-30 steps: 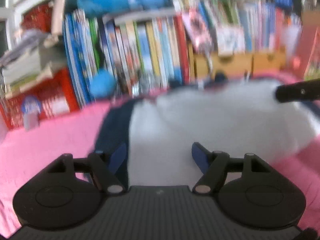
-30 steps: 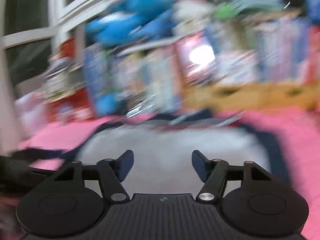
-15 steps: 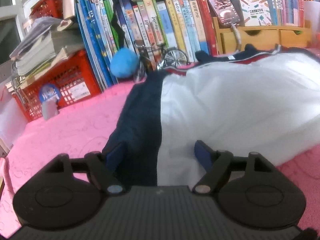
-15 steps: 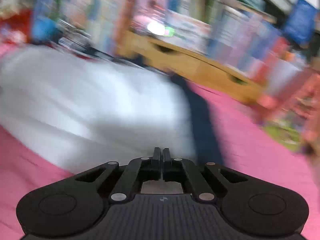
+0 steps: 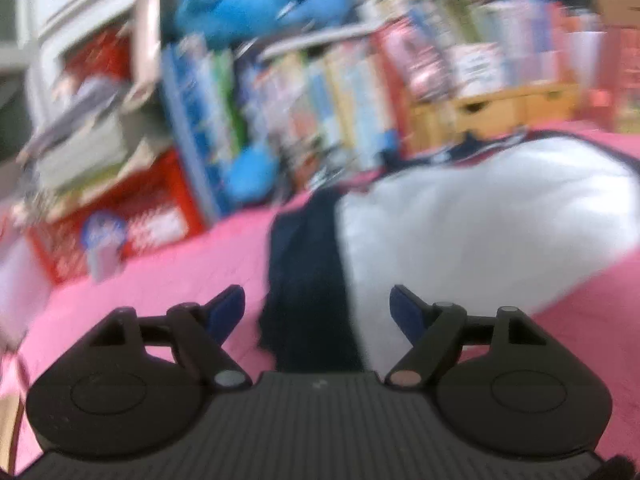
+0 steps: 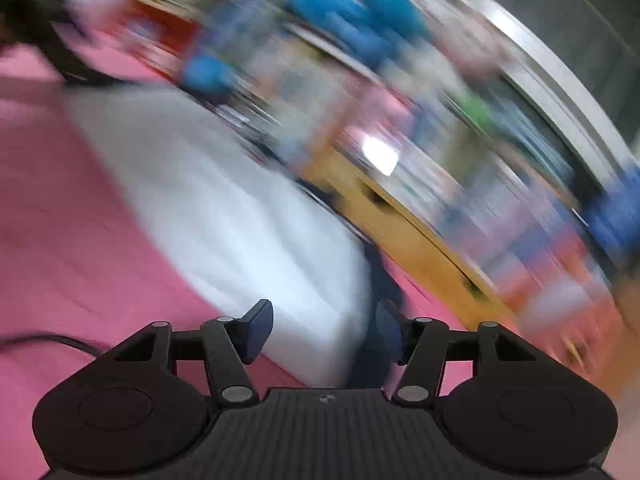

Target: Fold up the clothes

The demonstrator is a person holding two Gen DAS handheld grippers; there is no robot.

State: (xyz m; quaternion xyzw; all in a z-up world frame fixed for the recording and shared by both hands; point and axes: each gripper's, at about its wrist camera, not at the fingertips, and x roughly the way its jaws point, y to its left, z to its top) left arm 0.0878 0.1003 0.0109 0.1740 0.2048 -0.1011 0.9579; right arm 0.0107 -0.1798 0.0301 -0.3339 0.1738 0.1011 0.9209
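A white garment (image 5: 480, 220) with a navy sleeve (image 5: 308, 248) lies spread on a pink cover (image 5: 160, 280). My left gripper (image 5: 316, 296) is open just above the near end of that sleeve, and its fingers do not press the cloth. In the right wrist view, which is blurred and strongly tilted, the same white garment (image 6: 248, 216) shows its navy right edge (image 6: 380, 280). My right gripper (image 6: 324, 312) hovers over that near corner with its jaws opening. The cloth lies below them and is not pinched.
A row of upright books (image 5: 320, 100) lines the back, with a red crate (image 5: 132, 208) to the left, a wooden drawer box (image 5: 500, 108) to the right and a blue plush toy (image 5: 260, 0) on top. A black cable (image 6: 52, 340) lies on the pink cover (image 6: 60, 220).
My right gripper was shut half a second ago and now stands open; its view has rolled hard. The left view has swung, bringing the navy sleeve from the left finger to between the fingers.
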